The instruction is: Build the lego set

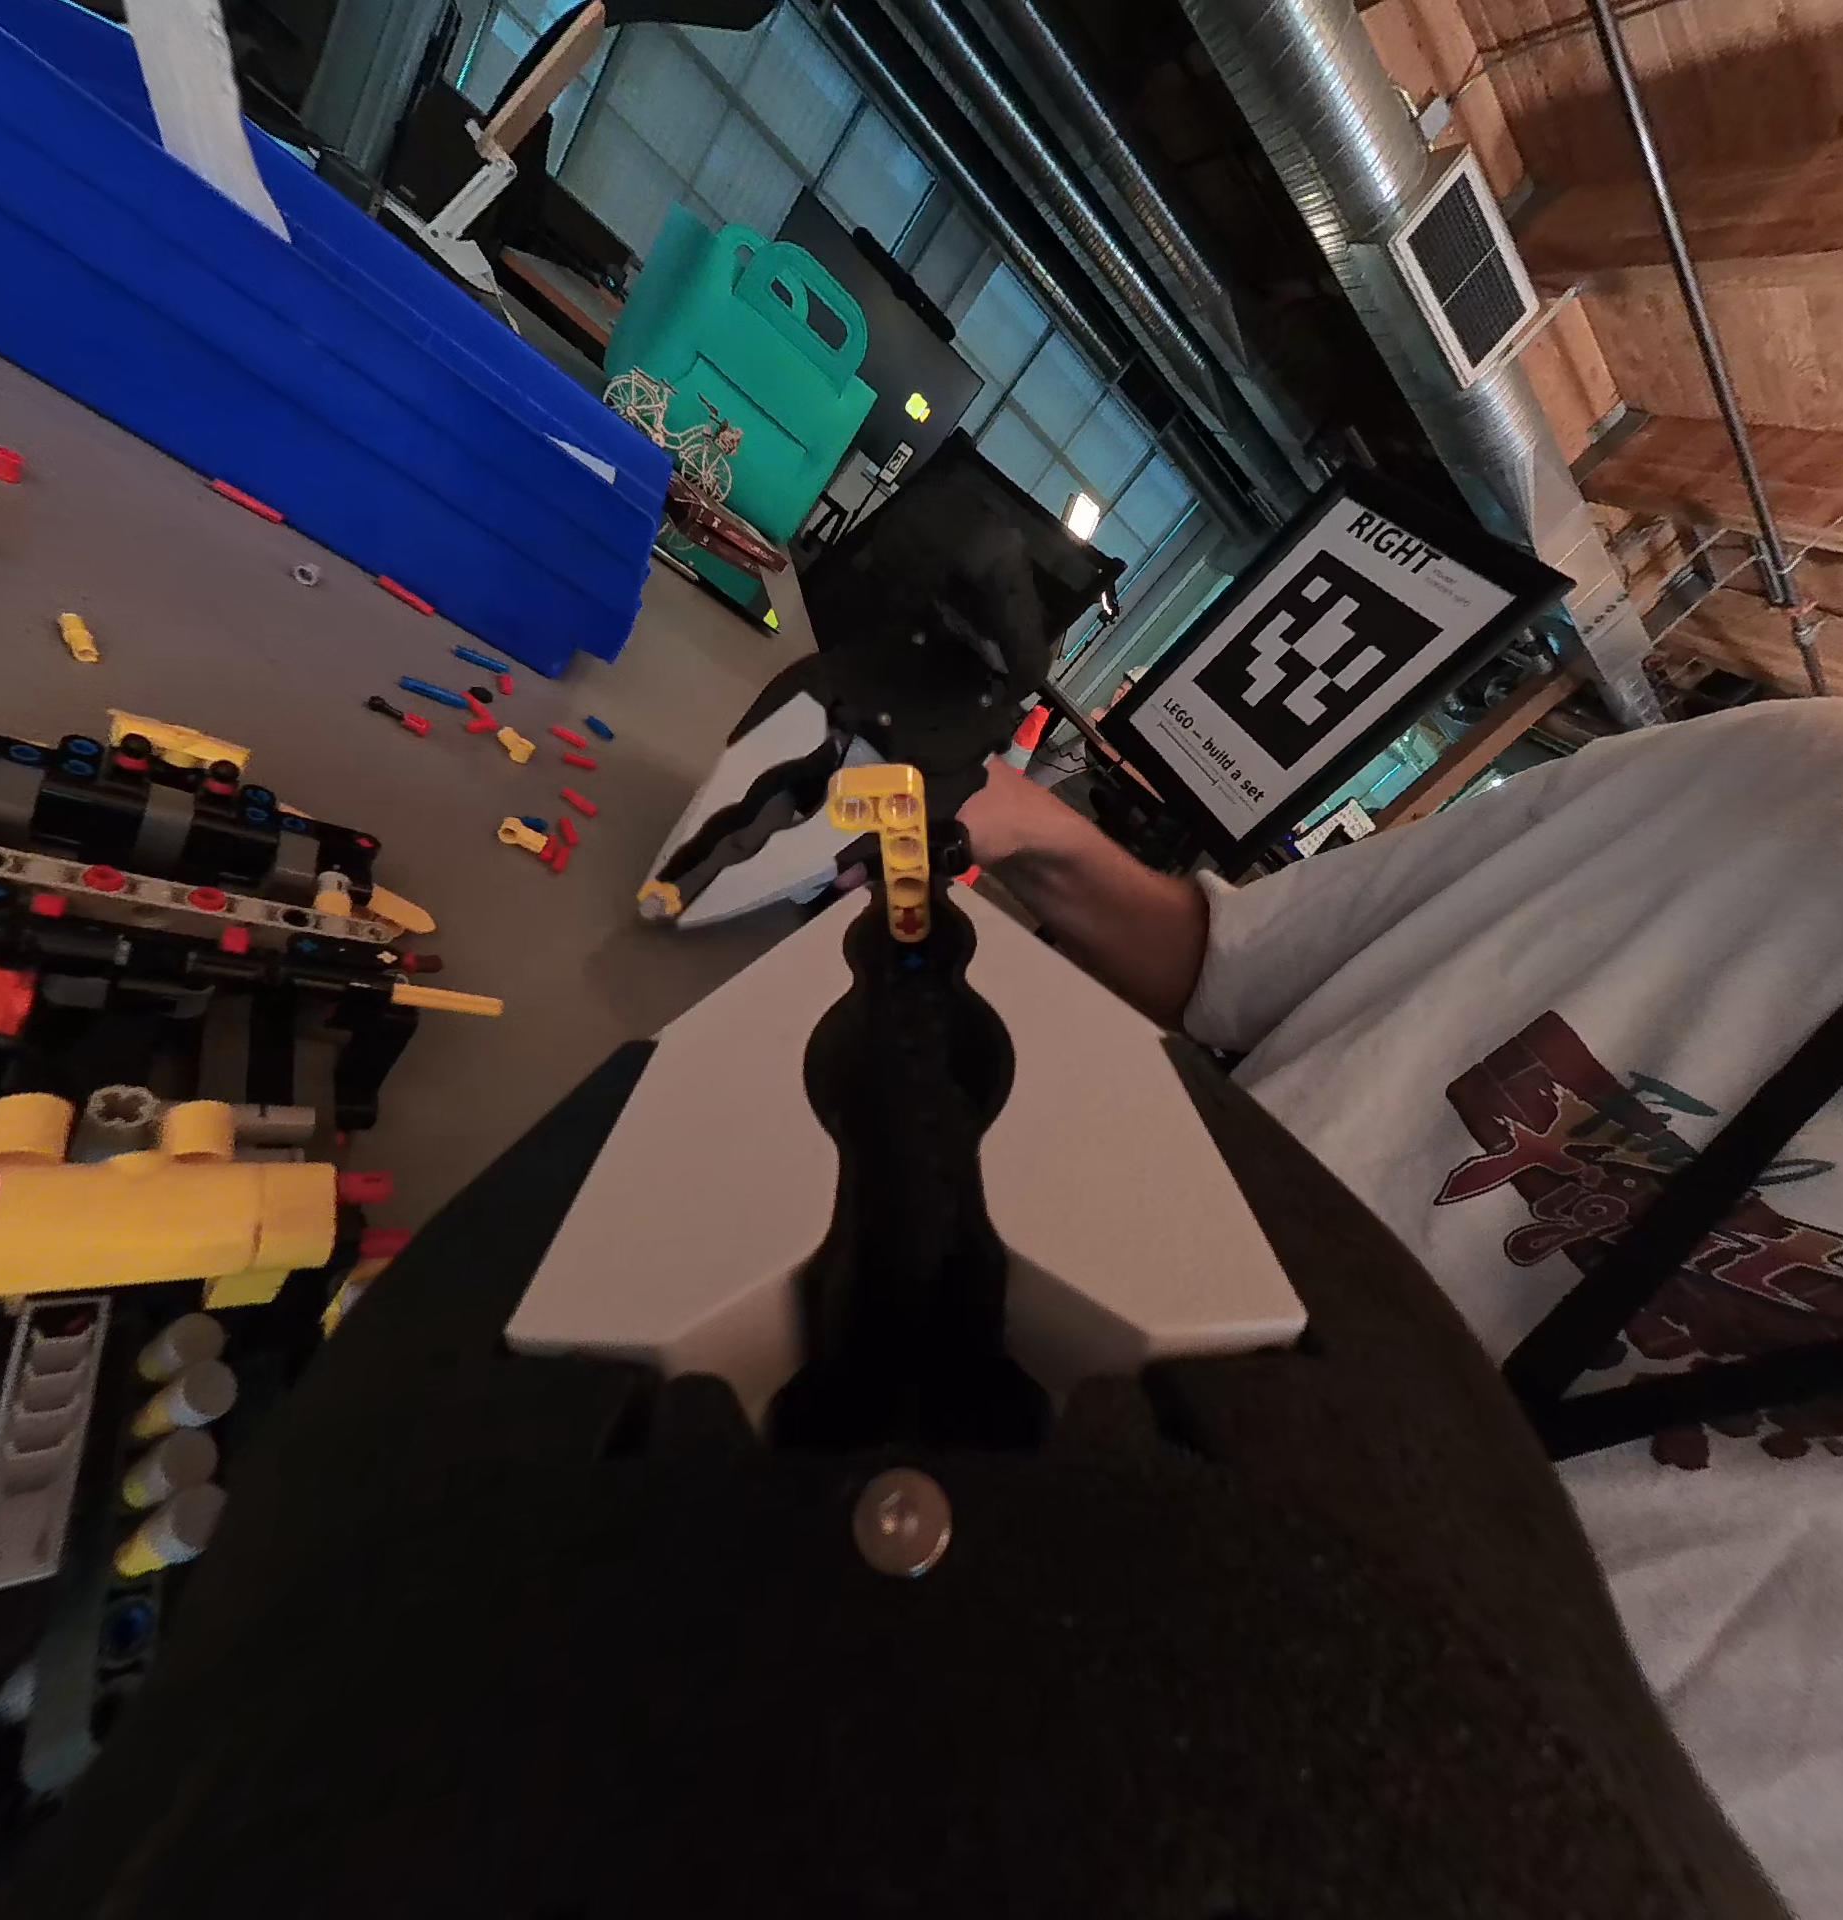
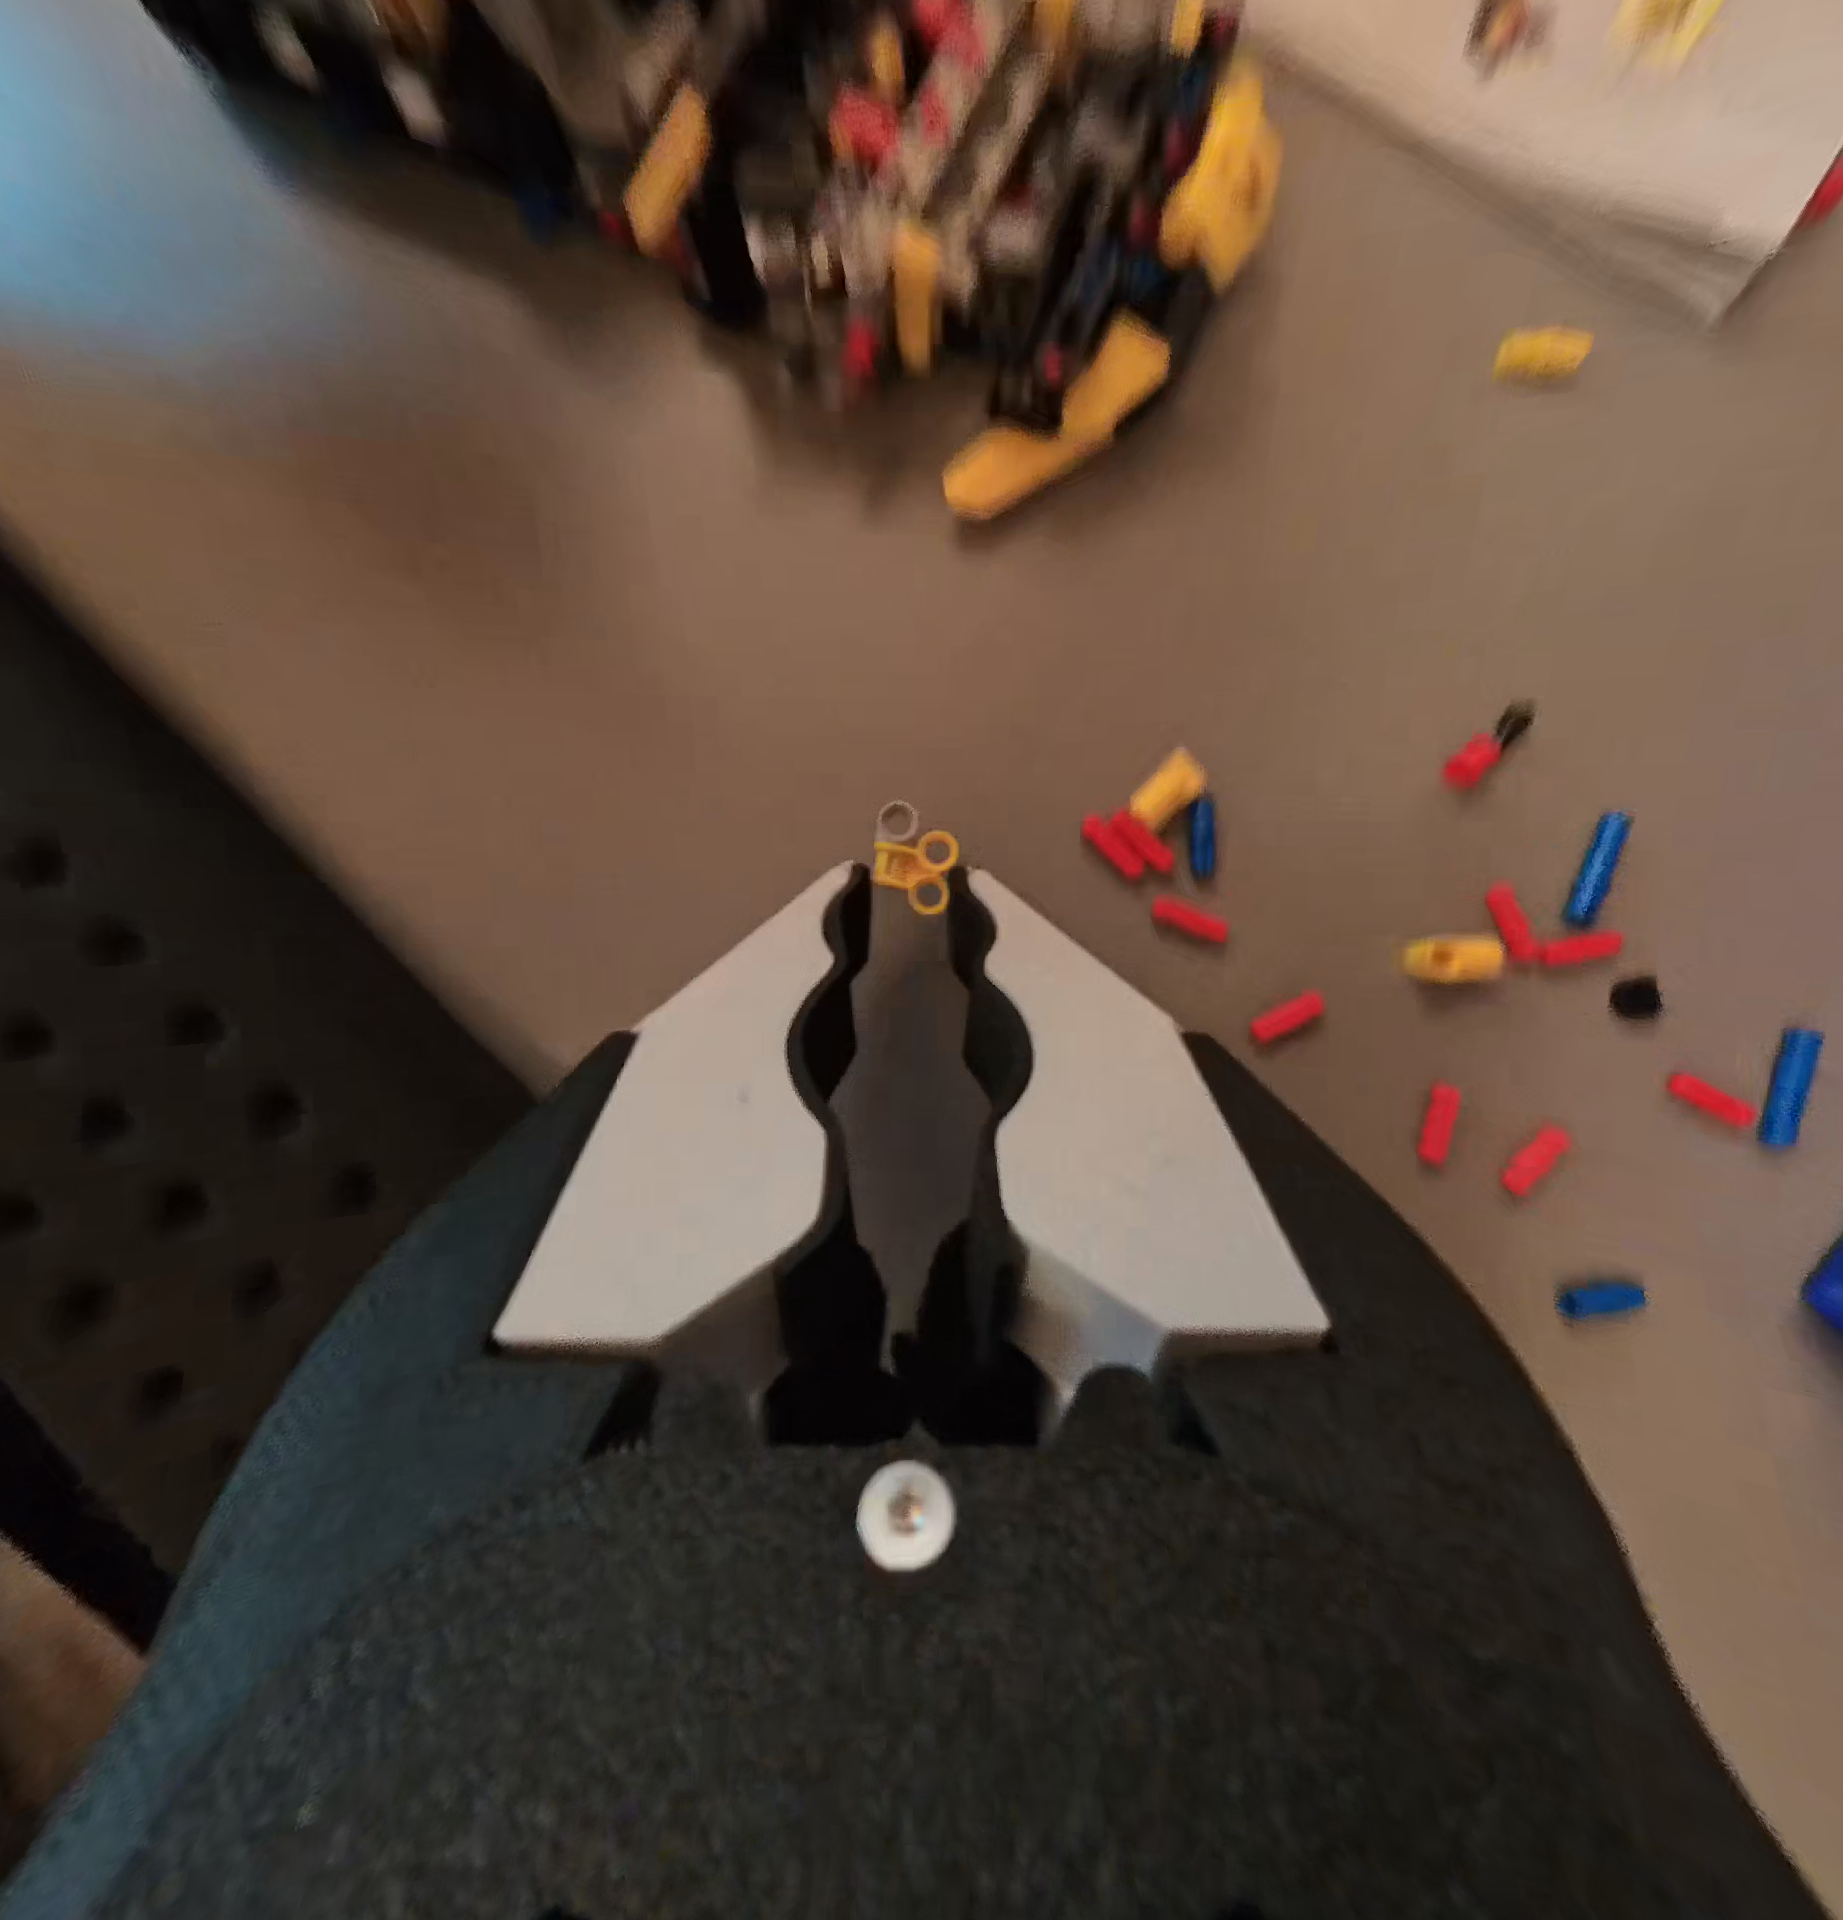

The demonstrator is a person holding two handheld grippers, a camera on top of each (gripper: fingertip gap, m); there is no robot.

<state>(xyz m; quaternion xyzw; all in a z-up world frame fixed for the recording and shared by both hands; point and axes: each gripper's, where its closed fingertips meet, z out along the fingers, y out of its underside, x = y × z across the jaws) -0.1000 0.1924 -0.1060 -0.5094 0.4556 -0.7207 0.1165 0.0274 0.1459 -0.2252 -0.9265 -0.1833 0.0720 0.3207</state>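
Note:
My left gripper (image 1: 906, 920) is shut on a yellow L-shaped beam (image 1: 896, 831) with a red pin in its lowest hole, held in the air. The half-built black, yellow and grey lego model (image 1: 169, 894) stands on the table to its left. My right gripper shows farther off in the left wrist view (image 1: 659, 899), held by a hand. In the right wrist view my right gripper (image 2: 909, 881) is shut on a small yellow connector with a grey pin (image 2: 915, 857), above the table. The model (image 2: 948, 208) is blurred ahead of it.
Loose red, blue and yellow pins lie on the grey table (image 1: 522, 748) (image 2: 1519, 987). Stacked blue bins (image 1: 273, 364) stand behind. A framed marker sign (image 1: 1312, 665) and a person's white shirt (image 1: 1519, 1039) are right. A black perforated board (image 2: 117, 1039) borders the table's left. Across from one pair of fingers to the other is roughly 20 centimetres.

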